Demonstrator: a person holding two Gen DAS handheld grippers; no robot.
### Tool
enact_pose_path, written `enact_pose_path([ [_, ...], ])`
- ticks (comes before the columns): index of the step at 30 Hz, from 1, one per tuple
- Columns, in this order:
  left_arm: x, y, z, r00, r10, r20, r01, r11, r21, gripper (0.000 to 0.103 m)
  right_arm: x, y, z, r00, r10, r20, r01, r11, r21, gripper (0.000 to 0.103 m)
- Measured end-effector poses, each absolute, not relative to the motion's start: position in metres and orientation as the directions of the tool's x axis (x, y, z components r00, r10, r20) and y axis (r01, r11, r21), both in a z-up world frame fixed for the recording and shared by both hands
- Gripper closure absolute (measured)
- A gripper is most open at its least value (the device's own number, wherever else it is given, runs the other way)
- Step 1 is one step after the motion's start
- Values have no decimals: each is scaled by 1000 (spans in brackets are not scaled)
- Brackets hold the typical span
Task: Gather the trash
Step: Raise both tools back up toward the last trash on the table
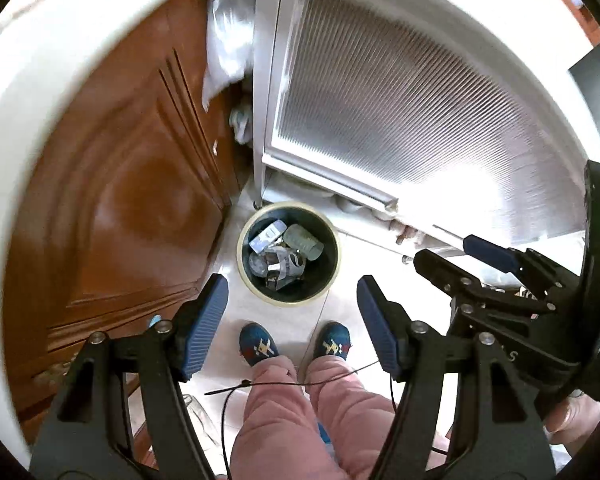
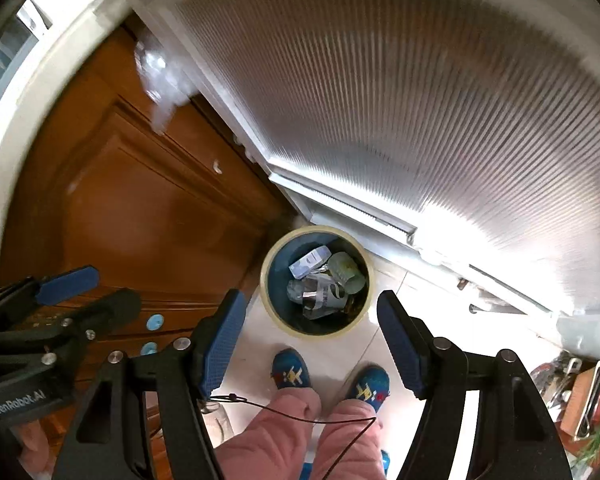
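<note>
A round trash bin [image 1: 247, 268] [image 2: 271, 300] with a cream rim and dark inside stands on the pale tiled floor. Inside lie a white carton [image 1: 267, 236] [image 2: 309, 263], a greenish cup [image 1: 303, 240] [image 2: 347, 271] and crumpled wrappers [image 1: 278, 268] [image 2: 320, 295]. My left gripper [image 1: 292, 300] hangs high above the floor, pointing down, open with nothing between its blue pads. Beside it my right gripper [image 2: 312, 316] [image 1: 444, 250] is open and empty too. The left gripper [image 2: 86, 286] appears at the left of the right wrist view.
A person's pink trouser legs [image 1: 296, 412] and blue slippers [image 1: 258, 344] stand just before the bin. A brown wooden cabinet door [image 1: 132, 208] is at the left, a ribbed translucent door [image 1: 400, 92] at the right. A clear plastic bag [image 1: 228, 40] hangs in the corner.
</note>
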State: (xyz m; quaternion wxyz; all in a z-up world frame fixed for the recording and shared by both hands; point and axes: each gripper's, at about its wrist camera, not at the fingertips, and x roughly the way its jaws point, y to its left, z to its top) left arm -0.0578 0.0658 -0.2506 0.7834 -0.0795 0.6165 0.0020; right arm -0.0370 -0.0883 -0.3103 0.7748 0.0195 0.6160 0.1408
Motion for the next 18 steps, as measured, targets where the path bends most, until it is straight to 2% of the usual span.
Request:
enact_pose_path([
  [8,-68,70,-166,304,-85,-949,-56,993,-107,39,-57,-91,-222,252,271,-929,-210,952,221,34],
  [18,-63,74,-88,421,-56,-905,24,998,-50,39,-67,-104,-120,391,267,-881,-232,955,187,34],
])
